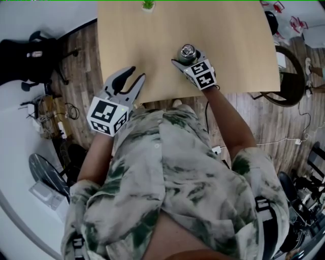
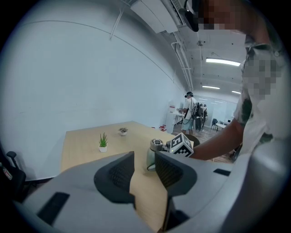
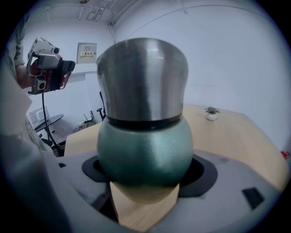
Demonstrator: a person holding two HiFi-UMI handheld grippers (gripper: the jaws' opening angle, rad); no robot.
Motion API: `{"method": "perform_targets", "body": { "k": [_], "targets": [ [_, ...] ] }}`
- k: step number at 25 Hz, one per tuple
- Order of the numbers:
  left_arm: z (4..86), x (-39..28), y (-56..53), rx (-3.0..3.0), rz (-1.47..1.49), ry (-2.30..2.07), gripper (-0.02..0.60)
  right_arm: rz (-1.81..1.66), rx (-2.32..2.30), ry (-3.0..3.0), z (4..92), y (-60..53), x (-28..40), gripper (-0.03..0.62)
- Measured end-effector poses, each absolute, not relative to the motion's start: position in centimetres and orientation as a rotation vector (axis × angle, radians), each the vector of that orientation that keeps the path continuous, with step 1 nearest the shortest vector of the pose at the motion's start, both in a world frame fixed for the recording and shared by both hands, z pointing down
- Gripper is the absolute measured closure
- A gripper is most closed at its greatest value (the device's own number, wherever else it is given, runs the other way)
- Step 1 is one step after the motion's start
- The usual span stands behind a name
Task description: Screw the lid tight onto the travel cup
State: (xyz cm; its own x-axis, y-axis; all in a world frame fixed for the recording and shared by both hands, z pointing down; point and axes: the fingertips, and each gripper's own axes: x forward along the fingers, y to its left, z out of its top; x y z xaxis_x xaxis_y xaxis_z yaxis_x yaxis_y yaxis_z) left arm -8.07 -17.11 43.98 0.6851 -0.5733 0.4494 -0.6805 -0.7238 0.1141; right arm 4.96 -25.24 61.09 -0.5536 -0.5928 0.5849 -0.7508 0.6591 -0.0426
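My right claw (image 1: 189,60) was clamped on the green belly of the travel cup (image 3: 144,145), which was upright over the middle of the wooden surface (image 1: 233,45) with its steel lid (image 3: 142,77) on top. My left claw (image 2: 144,157) hung partly open and empty at the surface's near edge, well apart from the cup. A small potted plant (image 1: 148,5) stood at the far edge.

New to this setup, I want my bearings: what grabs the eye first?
The green travel cup, steel lid on top, fills the right gripper view, clamped in the right gripper near the front edge of the wooden table. The left gripper hangs open and empty at the table's near-left corner. A small potted plant sits at the far edge.
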Motion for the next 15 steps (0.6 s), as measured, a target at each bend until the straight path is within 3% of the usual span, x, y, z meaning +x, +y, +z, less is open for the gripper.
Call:
{"method": "perform_targets", "body": {
  "k": [15],
  "targets": [
    [39.7, -5.4, -16.7, 2.709, 0.441, -1.019, 0.425, 0.375, 0.888, -2.386, 49.6, -22.4, 4.3, 0.198]
  ]
}}
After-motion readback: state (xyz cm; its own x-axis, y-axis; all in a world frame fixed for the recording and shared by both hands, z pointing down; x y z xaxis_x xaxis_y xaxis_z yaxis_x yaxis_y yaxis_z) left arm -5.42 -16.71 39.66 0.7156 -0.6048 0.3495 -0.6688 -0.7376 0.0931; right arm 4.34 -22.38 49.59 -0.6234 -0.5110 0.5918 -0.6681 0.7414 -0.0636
